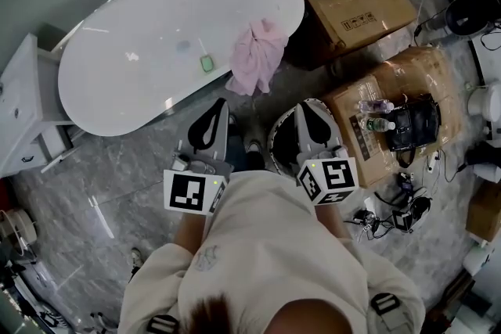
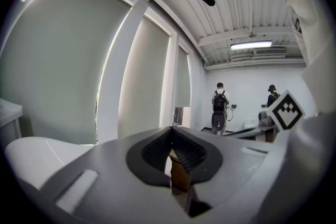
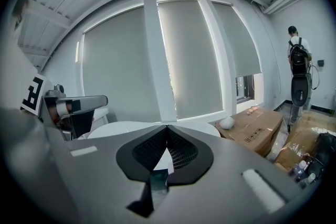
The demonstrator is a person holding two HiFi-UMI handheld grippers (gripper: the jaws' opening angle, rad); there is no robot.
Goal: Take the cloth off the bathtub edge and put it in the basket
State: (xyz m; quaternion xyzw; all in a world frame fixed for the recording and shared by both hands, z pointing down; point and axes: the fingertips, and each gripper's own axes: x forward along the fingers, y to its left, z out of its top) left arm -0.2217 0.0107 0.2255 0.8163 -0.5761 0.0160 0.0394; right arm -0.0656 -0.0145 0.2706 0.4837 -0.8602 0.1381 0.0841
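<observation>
Between each claw's jaws nothing sits: left claw (image 2: 172, 128) and right claw (image 3: 167, 127) are both closed and empty. Ahead, well apart, the pink cloth (image 1: 257, 57) drapes over the bathtub edge (image 1: 296, 8); likely light, soft and limp, best pinched at the bunched top fold.

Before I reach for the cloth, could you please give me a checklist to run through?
1. Crumpled pink cloth draped over white oval bathtub edge: ok.
2. Left hand-held gripper empty: ok.
3. Right hand-held gripper empty: ok.
4. Jaws open for the grasp: not ok, both shut.
5. Grey marble floor between grippers and cloth unobstructed: ok.
6. Basket located: cannot tell; a round rim beneath the right hand-held gripper may be it.
</observation>
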